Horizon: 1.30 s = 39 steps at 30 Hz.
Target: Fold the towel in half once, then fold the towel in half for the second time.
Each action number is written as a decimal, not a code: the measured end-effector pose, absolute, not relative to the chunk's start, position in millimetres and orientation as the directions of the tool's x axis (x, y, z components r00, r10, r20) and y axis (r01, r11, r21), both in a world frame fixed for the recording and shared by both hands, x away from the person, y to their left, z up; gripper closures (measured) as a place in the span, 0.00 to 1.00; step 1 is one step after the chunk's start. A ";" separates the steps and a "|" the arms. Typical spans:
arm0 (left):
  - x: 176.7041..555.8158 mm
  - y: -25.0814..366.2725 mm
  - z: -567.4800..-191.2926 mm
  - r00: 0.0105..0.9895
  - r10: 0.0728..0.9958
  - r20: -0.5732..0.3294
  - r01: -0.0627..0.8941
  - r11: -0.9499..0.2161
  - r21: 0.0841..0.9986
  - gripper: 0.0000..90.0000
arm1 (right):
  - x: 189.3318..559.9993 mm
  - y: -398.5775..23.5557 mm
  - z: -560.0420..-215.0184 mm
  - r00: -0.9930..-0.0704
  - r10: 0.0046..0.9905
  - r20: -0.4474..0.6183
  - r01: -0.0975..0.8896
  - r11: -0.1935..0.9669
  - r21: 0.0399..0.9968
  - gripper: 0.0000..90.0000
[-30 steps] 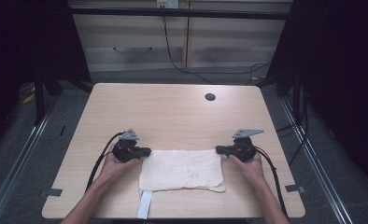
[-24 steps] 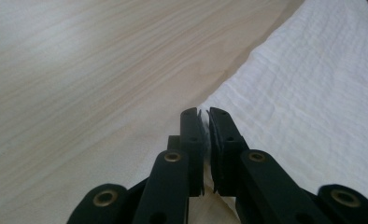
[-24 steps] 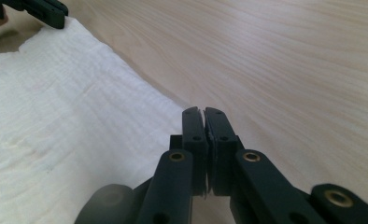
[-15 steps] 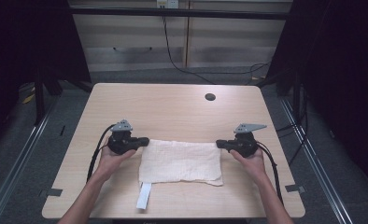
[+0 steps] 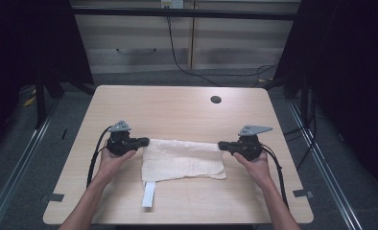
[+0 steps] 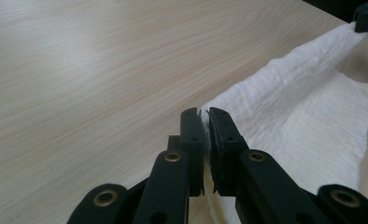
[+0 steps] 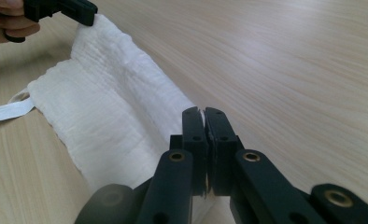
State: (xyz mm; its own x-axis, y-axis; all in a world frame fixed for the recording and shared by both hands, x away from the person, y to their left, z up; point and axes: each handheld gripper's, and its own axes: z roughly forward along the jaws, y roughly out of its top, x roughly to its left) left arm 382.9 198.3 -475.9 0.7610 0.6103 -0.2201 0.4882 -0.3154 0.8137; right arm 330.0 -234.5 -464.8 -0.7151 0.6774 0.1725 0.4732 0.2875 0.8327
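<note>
A white cloth (image 5: pixel 182 159) with a crinkled weave lies spread across the near middle of the wooden table (image 5: pixel 177 110), a white strap (image 5: pixel 148 193) trailing from its near left corner. My left gripper (image 5: pixel 145 141) is shut on the cloth's far left corner (image 6: pixel 205 116). At the other end my right gripper (image 5: pixel 222 145) is shut on the far right corner (image 7: pixel 201 114). The far edge of the cloth (image 6: pixel 285 79) is stretched between the two and raised a little off the table. The cloth (image 7: pixel 112 93) runs away to the left gripper (image 7: pixel 86 16) in the right gripper view.
A dark round hole (image 5: pixel 216 99) sits in the table near its far right. Bare wood stretches beyond the cloth. Cables trail from both grippers over the table's near edges. Cabinets (image 5: pixel 177 38) stand behind the table.
Both grippers have moved away from the person and slightly apart, each holding a corner. The cloth's far edge has been pulled farther up the table and drawn taut.
</note>
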 end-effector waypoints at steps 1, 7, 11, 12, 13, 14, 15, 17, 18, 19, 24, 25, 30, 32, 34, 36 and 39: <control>383.2 198.2 -476.4 0.760 0.612 -0.217 0.488 -0.318 0.813 0.95 | 330.1 -233.8 -465.1 -0.718 0.674 0.171 0.471 0.291 0.833 0.98; 382.8 196.7 -478.7 0.759 0.614 -0.219 0.493 -0.322 0.808 0.95 | 326.9 -232.3 -462.0 -0.726 0.668 0.163 0.457 0.291 0.841 0.98; 381.1 194.7 -478.9 0.753 0.621 -0.216 0.496 -0.321 0.807 0.95 | 320.3 -229.0 -459.0 -0.733 0.668 0.131 0.432 0.307 0.848 0.98; 381.2 194.8 -478.8 0.753 0.621 -0.216 0.496 -0.321 0.807 0.95 | 315.3 -225.4 -457.7 -0.743 0.660 0.111 0.422 0.334 0.843 0.98; 381.3 194.6 -478.7 0.752 0.622 -0.216 0.497 -0.321 0.807 0.95 | 313.2 -224.1 -457.3 -0.749 0.655 0.105 0.418 0.343 0.841 0.98; 381.5 194.3 -478.8 0.750 0.626 -0.214 0.496 -0.318 0.808 0.95 | 311.0 -223.0 -456.9 -0.752 0.650 0.105 0.418 0.347 0.839 0.98; 381.9 194.2 -479.3 0.748 0.628 -0.216 0.500 -0.319 0.805 0.95 | 309.3 -222.2 -456.8 -0.758 0.644 0.104 0.414 0.352 0.839 0.98; 382.8 193.6 -480.5 0.745 0.629 -0.221 0.504 -0.315 0.804 0.95 | 305.0 -220.4 -458.0 -0.774 0.624 0.107 0.413 0.370 0.832 0.98; 383.3 193.8 -481.0 0.747 0.628 -0.219 0.504 -0.319 0.803 0.95 | 303.9 -219.9 -459.1 -0.781 0.616 0.107 0.412 0.378 0.829 0.98; 383.8 193.5 -481.9 0.743 0.631 -0.221 0.507 -0.316 0.802 0.95 | 302.9 -219.5 -459.9 -0.782 0.613 0.109 0.415 0.382 0.826 0.98; 384.8 193.8 -483.2 0.740 0.634 -0.224 0.511 -0.314 0.800 0.95 | 298.5 -219.5 -465.4 -0.794 0.594 0.129 0.429 0.397 0.811 0.98; 384.5 194.0 -483.1 0.740 0.635 -0.224 0.512 -0.313 0.800 0.95 | 297.4 -219.0 -466.3 -0.796 0.591 0.129 0.431 0.405 0.806 0.98; 382.3 193.3 -478.7 0.751 0.624 -0.217 0.496 -0.316 0.809 0.95 | 290.6 -220.1 -475.2 -0.803 0.578 0.144 0.450 0.430 0.783 0.97; 380.8 192.0 -477.3 0.752 0.619 -0.225 0.495 -0.306 0.813 0.95 | 288.6 -220.8 -477.0 -0.801 0.580 0.150 0.458 0.431 0.778 0.97; 379.9 191.0 -476.8 0.756 0.618 -0.217 0.489 -0.313 0.814 0.95 | 285.6 -221.2 -477.3 -0.800 0.580 0.154 0.464 0.435 0.771 0.97; 379.1 190.0 -476.5 0.757 0.619 -0.211 0.486 -0.317 0.814 0.95 | 281.5 -221.0 -478.3 -0.803 0.577 0.153 0.465 0.444 0.766 0.97; 378.6 188.5 -476.9 0.760 0.618 -0.203 0.485 -0.331 0.810 0.95 | 275.4 -219.9 -481.2 -0.808 0.567 0.158 0.467 0.454 0.759 0.97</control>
